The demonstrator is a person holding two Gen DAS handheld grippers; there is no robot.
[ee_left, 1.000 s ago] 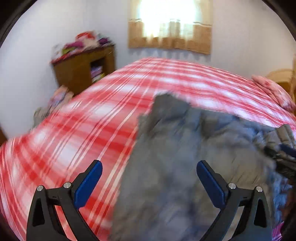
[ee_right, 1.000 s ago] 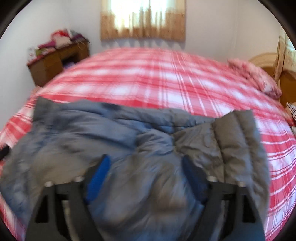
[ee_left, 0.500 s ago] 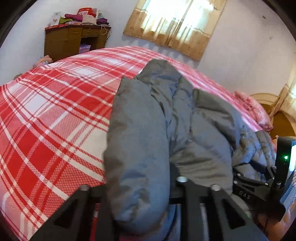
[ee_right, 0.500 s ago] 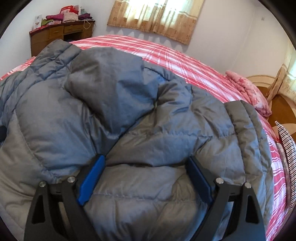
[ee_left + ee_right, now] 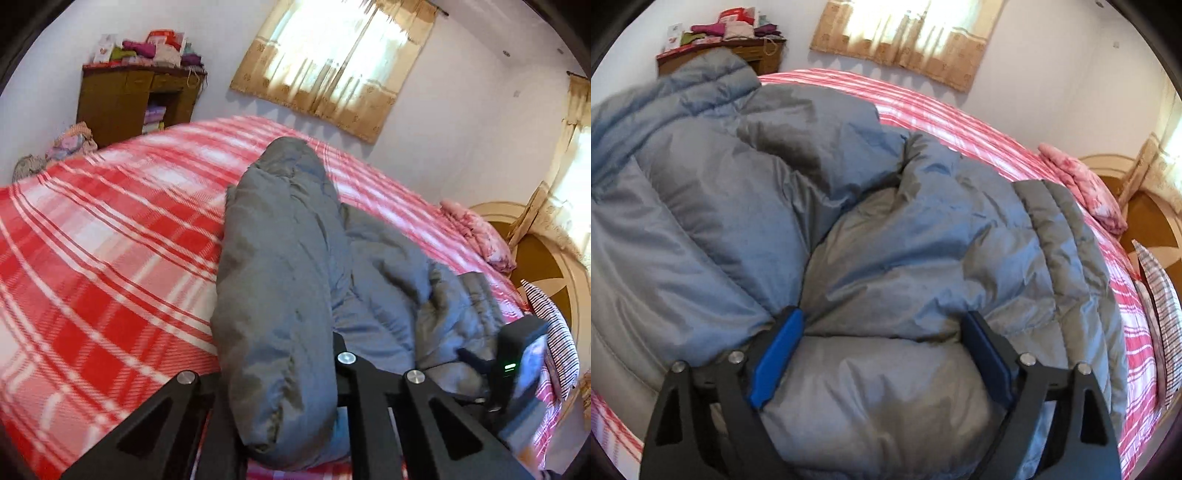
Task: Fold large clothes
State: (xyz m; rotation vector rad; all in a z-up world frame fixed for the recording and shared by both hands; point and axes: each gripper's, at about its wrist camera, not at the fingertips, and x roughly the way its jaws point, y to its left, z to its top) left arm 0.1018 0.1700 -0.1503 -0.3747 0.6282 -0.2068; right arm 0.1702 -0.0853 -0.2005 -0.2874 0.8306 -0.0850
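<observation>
Left wrist view: the left claw is pinching a fat fold of the puffy grey quilted jacket, its jaws squeezed tight on the cloth. The jacket lies on the bed with the red and white checked blanket. The right claw is spread wide, its blue pads pushed down into the jacket, not squeezing it.
</observation>
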